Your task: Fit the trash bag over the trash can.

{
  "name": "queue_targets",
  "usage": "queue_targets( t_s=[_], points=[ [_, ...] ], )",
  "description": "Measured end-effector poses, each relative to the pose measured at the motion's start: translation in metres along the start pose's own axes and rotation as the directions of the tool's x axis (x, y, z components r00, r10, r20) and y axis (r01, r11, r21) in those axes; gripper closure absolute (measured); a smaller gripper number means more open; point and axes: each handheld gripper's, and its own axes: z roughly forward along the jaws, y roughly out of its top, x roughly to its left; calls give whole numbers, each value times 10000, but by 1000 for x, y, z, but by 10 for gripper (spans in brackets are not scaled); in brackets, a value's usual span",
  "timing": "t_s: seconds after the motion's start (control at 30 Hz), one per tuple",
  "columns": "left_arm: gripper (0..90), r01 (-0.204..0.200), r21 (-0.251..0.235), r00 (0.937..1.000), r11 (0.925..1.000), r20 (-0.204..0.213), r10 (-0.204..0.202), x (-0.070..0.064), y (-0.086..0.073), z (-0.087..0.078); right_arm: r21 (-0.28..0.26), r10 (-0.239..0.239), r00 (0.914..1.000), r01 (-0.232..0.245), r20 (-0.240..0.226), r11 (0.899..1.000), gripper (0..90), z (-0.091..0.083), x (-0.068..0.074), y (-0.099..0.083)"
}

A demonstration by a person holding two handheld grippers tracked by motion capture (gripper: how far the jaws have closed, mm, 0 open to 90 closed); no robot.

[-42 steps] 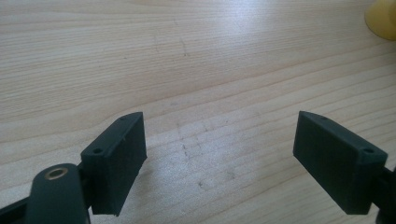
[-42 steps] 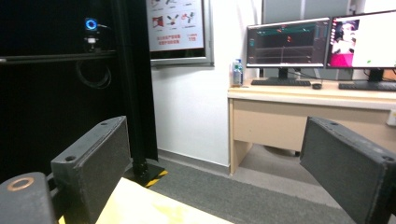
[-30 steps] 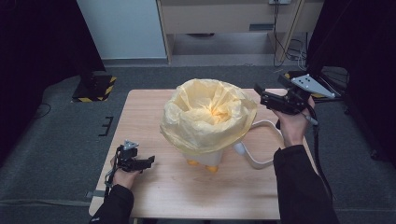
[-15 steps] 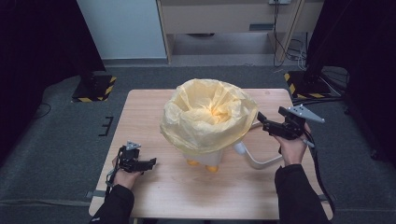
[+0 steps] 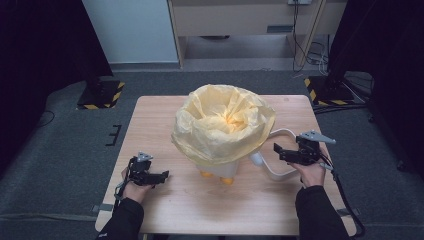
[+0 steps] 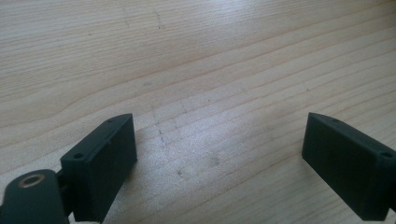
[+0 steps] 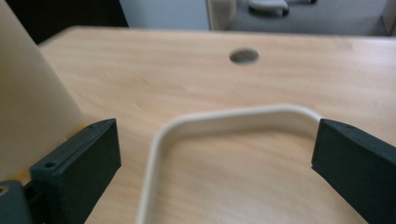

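- A white bin point(image 5: 220, 167) stands near the middle of the wooden counter point(image 5: 150, 120), lined with a pale yellow bag point(image 5: 222, 127) — the bag billows over the rim and drapes down the sides, open at the top.
- Small orange feet point(image 5: 227, 180) peek out under the bin's front edge.
- A white loop handle point(image 5: 280, 155) juts from the bin's right side and lies low over the counter.
- The right gripper point(image 5: 281, 152) hovers just beside that handle, pointing left toward the bin; its jaws are spread wide, with the loop point(image 7: 224, 126) lying between them, untouched.
- The left gripper point(image 5: 162, 176) sits near the counter's front left, apart from the bin — jaws wide, bare wood between them.
- The bag hides most of the bin's body.
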Motion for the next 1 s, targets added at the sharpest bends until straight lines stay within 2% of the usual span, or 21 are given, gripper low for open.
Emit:
queue_targets(
  t_s=[0.1, 0.17, 0.23, 0.3, 0.37, 0.47, 0.53, 0.67, 0.7, 1.0],
  points=[
    [87, -127, 34, 9999, 9999, -48, 127, -1, 0, 1, 287, -35, 9998, 29, 201, 9996, 35, -1, -7, -5],
    [86, -269, 98, 9996, 9996, -93, 270, -2, 0, 1, 291, -57, 9997, 50, 231, 9996, 72, -3, -10, -5],
    [82, -421, 122, 9990, 9990, -158, 423, -3, -1, 1, 438, -264, 9987, 245, 429, 9987, 86, -6, -13, -8],
    [79, -483, 136, 9986, 9987, -224, 486, -4, -1, 2, 858, -537, 9964, 481, 651, 9951, 108, -7, -19, -13],
    [75, -785, 255, 9961, 9966, -387, 794, -6, -2, 2, 1226, -603, 9961, 521, 637, 9911, 142, -8, -25, -19],
    [59, -758, 268, 9961, 9968, -429, 769, -8, -3, 2, 1277, -220, 9969, 122, 757, 9917, 164, -13, -36, -23],
    [55, -760, 233, 9961, 9968, -427, 770, -8, -3, 2, 1183, 112, 9942, -239, 1066, 9927, 167, -17, -43, -24],
    [32, -821, 147, 9959, 9965, -379, 826, -9, -4, 3, 1641, -65, 9849, -224, 1733, 9862, 185, -20, -53, -32],
    [20, -833, 135, 9958, 9964, -356, 838, -9, -5, 4, 1679, 90, 9837, -397, 1798, 9850, 192, -19, -53, -33],
    [0, -837, 115, 9959, 9964, -340, 840, -10, -5, 5, 1855, 374, 9756, -787, 2161, 9795, 322, -18, -63, -39]
  ],
)
